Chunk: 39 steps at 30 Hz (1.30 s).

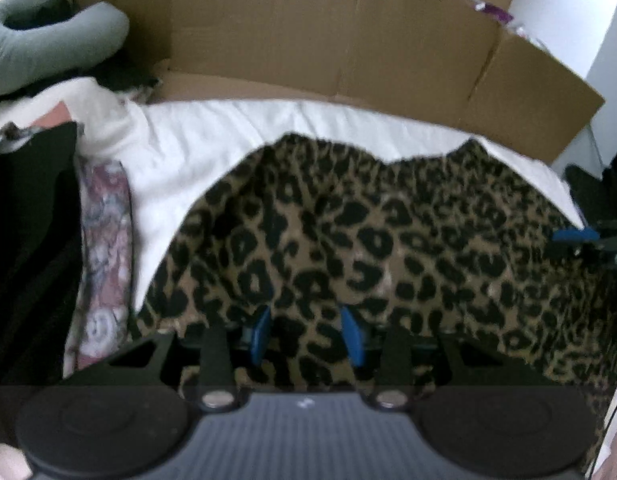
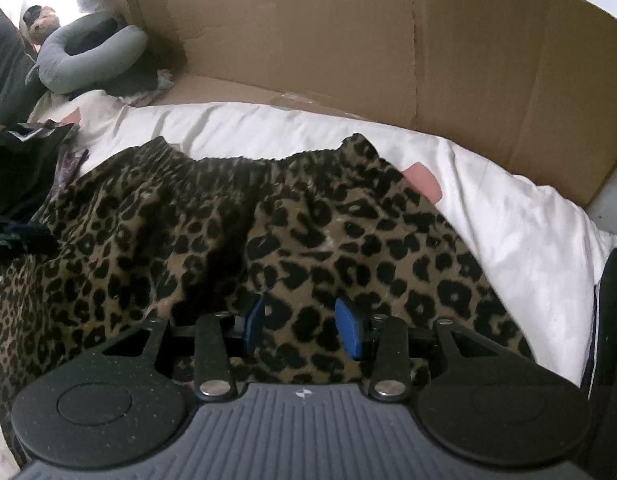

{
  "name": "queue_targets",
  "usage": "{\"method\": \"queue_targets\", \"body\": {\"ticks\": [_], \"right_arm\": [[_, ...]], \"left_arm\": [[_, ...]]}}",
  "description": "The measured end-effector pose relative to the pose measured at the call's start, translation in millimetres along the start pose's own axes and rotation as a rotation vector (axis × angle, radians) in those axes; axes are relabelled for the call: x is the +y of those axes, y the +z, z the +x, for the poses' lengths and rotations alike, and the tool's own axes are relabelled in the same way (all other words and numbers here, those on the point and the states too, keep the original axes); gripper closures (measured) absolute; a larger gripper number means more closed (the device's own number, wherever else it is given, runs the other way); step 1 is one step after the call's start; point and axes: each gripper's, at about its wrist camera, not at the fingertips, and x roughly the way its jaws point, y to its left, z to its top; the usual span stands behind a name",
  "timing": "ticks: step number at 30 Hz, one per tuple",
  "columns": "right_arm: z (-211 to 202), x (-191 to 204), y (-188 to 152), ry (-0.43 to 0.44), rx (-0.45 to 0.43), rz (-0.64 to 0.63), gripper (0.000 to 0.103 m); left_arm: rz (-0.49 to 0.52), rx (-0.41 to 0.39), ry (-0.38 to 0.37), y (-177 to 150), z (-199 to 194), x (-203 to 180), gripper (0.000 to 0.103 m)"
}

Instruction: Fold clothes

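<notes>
A leopard-print garment (image 1: pixel 388 232) (image 2: pixel 188 232) lies spread on a white sheet (image 1: pixel 196 148) (image 2: pixel 508 220), its gathered edge at the far side. My left gripper (image 1: pixel 306 320) hovers over the garment's near part, blue pads apart, with the fabric lying loose beneath the gap. My right gripper (image 2: pixel 301 308) stands the same way over the near right part, pads apart and pressing on nothing. Each view catches the other gripper at its edge: the right gripper's blue pad (image 1: pixel 576 236) and the left gripper's dark finger (image 2: pixel 24 232). A pink patch (image 2: pixel 422 182) peeks out at the garment's far right edge.
A flattened cardboard box (image 1: pixel 308 40) (image 2: pixel 388 40) stands as a wall behind the sheet. A grey neck pillow (image 1: pixel 48 40) (image 2: pixel 88 56) and a stuffed toy (image 2: pixel 40 24) sit at the far left. Black cloth (image 1: pixel 28 220) and floral fabric (image 1: pixel 104 240) lie to the left.
</notes>
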Motion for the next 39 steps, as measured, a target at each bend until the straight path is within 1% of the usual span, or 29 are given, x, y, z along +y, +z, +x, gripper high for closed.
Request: {"method": "queue_targets", "body": {"ticks": [2,6,10,16,17,20,23,24,25,26,28,29,30,33,34,36,37,39], "right_arm": [[-5,5,-4,0.014,-0.008,0.008,0.057],[-7,18,-8,0.020,0.043,0.031,0.057],[-13,34,-17,0.056,0.062,0.035,0.057],[-20,62,-35,0.103,0.108,0.011,0.057],[-20,66,-38,0.112,0.114,0.009,0.057],[-23,80,-48,0.141,0.143,-0.001,0.057],[-27,96,-58,0.167,0.180,-0.060,0.057],[-29,101,-62,0.171,0.186,-0.081,0.057],[-30,104,-65,0.169,0.179,-0.097,0.056],[-30,106,-68,0.165,0.176,-0.097,0.057],[-25,104,-73,0.157,0.190,-0.039,0.057],[-23,104,-75,0.161,0.196,-0.020,0.057],[-21,106,-76,0.173,0.200,-0.027,0.057],[-17,114,-82,0.155,0.202,-0.082,0.057],[-15,114,-84,0.154,0.210,-0.079,0.057],[-14,114,-88,0.157,0.227,-0.069,0.063],[-15,115,-90,0.160,0.228,-0.076,0.065],[-18,119,-95,0.162,0.229,-0.102,0.066]], "left_arm": [[0.001,0.021,0.015,-6,2,0,0.062],[0.018,0.044,0.056,-18,2,-1,0.063],[0.027,0.051,0.059,-30,-7,2,0.063],[0.007,0.037,0.069,-44,-21,9,0.061],[0.002,0.041,0.075,-46,-22,10,0.060],[-0.025,0.045,0.086,-53,-27,16,0.059],[-0.046,0.040,0.104,-57,-32,19,0.059],[-0.051,0.037,0.111,-58,-34,20,0.059],[-0.054,0.029,0.103,-57,-35,19,0.059],[-0.057,0.021,0.094,-57,-37,19,0.059],[-0.028,0.002,0.081,-54,-36,15,0.059],[-0.018,0.006,0.085,-53,-34,13,0.059],[-0.020,0.018,0.083,-53,-30,13,0.059],[-0.037,0.045,0.089,-54,-23,16,0.059],[-0.039,0.059,0.097,-56,-22,18,0.059],[-0.031,0.092,0.112,-61,-20,21,0.061],[-0.016,0.096,0.115,-64,-23,22,0.062],[0.029,0.110,0.132,-69,-26,23,0.062]]}}
